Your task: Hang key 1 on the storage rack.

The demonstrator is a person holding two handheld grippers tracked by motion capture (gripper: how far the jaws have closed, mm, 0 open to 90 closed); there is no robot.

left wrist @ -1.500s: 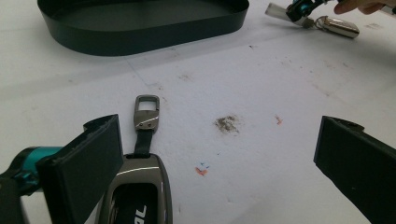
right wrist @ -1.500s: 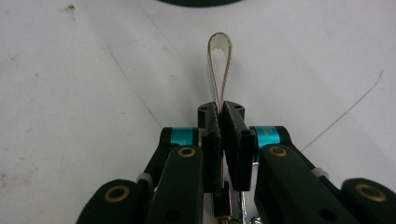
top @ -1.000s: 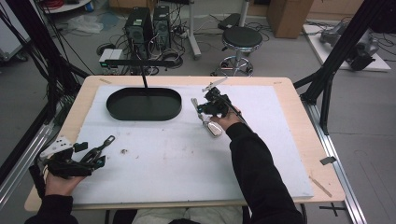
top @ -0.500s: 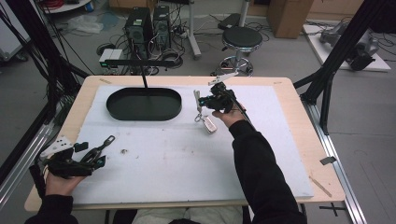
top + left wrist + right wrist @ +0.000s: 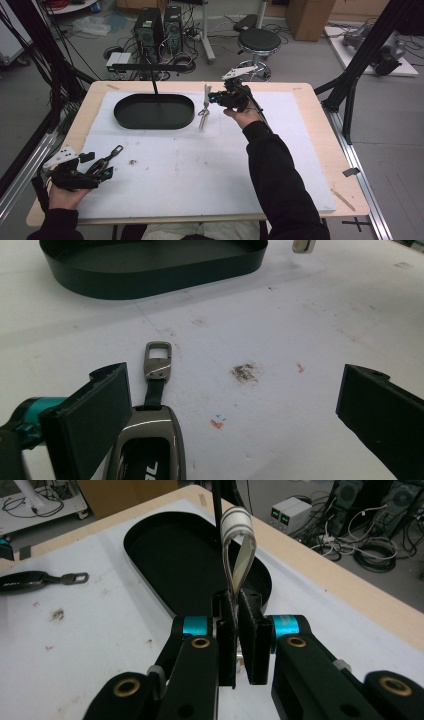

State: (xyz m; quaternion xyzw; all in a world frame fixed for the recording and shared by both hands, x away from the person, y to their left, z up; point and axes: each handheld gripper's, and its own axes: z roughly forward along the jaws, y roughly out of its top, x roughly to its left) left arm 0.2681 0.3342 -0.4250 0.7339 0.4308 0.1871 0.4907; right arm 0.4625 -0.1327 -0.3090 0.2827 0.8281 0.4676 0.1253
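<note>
My right gripper (image 5: 212, 97) is shut on a pale striped strap loop (image 5: 238, 536) and holds it in the air beside the right end of the black oval tray (image 5: 125, 117). The strap (image 5: 206, 91) sticks up past the jaws, and its metal clasp (image 5: 202, 119) hangs below, just above the table. The clasp's tip (image 5: 303, 245) also hangs at the top of the left gripper view. My left gripper (image 5: 98, 165) rests open at the near left of the table. A dark key fob (image 5: 150, 445) with a short strap and metal clasp (image 5: 159, 359) lies between its jaws, close to the left one.
A thin black post (image 5: 155, 85) with a crossbar (image 5: 145, 66) rises from the tray. A white mat (image 5: 200, 170) covers the wooden table, with a dark smudge (image 5: 133, 161) near the left gripper. A stool (image 5: 260, 40), computers and cables stand beyond the far edge.
The right hand has risen and shifted toward the far edge, carrying the strap up so that its clasp now hangs clear of the mat. The left hand and key fob have stayed put.
</note>
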